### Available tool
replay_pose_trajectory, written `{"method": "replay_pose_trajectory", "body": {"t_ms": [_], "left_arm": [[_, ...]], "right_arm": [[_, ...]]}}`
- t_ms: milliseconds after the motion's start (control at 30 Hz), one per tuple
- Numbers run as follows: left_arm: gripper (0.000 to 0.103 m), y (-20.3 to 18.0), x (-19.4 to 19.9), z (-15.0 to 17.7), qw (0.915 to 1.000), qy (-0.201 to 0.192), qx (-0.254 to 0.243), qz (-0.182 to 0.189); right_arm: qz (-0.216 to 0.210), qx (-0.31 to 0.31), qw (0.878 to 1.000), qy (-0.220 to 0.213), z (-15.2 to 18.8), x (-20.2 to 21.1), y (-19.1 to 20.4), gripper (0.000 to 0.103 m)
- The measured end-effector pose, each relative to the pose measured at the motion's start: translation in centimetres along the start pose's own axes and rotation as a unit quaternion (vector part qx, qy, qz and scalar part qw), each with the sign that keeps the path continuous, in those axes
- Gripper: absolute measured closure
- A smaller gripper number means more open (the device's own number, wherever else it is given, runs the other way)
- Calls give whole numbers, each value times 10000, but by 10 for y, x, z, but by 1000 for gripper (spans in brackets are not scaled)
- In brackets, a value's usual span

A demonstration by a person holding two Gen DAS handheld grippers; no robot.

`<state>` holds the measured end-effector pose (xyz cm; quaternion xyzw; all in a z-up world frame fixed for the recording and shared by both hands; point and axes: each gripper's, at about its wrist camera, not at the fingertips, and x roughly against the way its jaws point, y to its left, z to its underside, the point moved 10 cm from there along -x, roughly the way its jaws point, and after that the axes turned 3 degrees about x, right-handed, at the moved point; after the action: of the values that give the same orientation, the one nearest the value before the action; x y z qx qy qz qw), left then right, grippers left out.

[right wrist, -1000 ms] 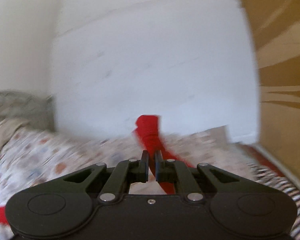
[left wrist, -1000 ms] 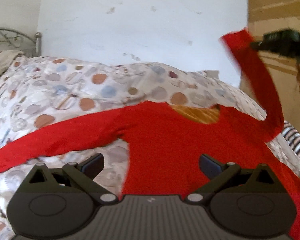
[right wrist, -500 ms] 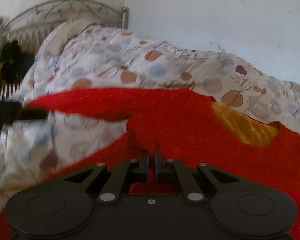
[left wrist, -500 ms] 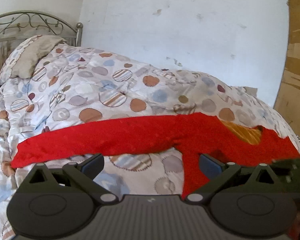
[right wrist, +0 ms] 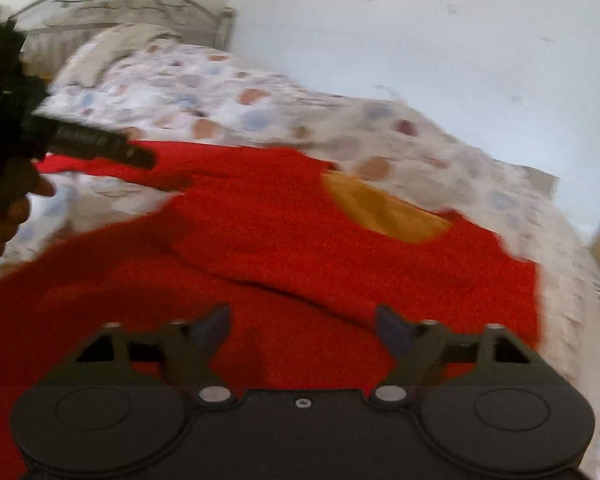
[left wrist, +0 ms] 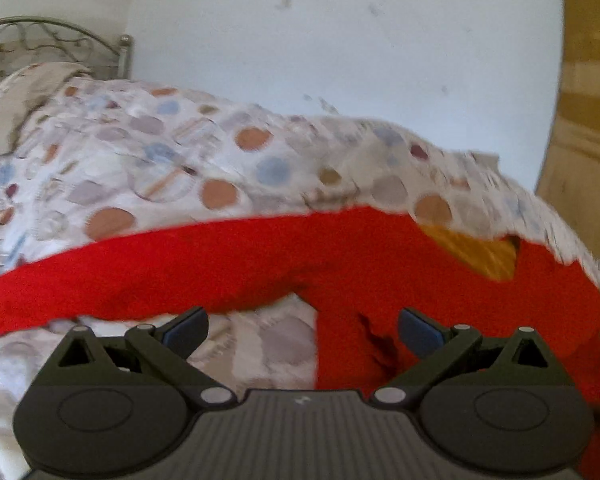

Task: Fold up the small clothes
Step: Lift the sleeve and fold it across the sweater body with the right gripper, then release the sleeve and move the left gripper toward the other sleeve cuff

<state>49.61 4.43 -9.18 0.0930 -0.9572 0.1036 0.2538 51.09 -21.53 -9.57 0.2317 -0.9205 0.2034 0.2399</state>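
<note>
While red sweater (right wrist: 300, 248) lies spread on patterned duvet (left wrist: 180, 160), one sleeve (left wrist: 140, 280) stretched leftward, other folded across body, both grippers hover above it. Left gripper (left wrist: 302, 326) jaws wide, empty. Right gripper (right wrist: 302, 326) jaws wide, empty.

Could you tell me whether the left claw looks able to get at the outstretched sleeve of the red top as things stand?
Probably yes. The left claw is open and holds nothing, and the outstretched sleeve lies flat on the patterned duvet just beyond its fingertips, with nothing lying over it.
</note>
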Motion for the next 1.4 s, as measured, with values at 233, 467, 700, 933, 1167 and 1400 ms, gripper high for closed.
{"method": "replay_pose_trajectory", "body": {"t_ms": [233,467,700,933,1167,1400], "left_arm": [[1,-13,-28,38,9987,238,-349,-273],[0,2,-32,48,9994,209,221,185],[0,5,-32,48,9988,222,345,264],[0,4,-31,48,9989,220,340,250],[0,5,-32,49,9989,211,341,250],[1,5,-31,48,9989,191,352,255]], "right_arm": [[1397,-79,9899,229,25,-3,-94,11],[2121,9,9747,702,46,-51,-136,28],[2132,539,9744,471,31,-65,-130,85],[2484,-545,9654,580,52,-50,-156,103],[2186,-1286,9664,421,63,-37,-168,97],[2070,-1340,9684,370,61,-18,-158,67]]}}
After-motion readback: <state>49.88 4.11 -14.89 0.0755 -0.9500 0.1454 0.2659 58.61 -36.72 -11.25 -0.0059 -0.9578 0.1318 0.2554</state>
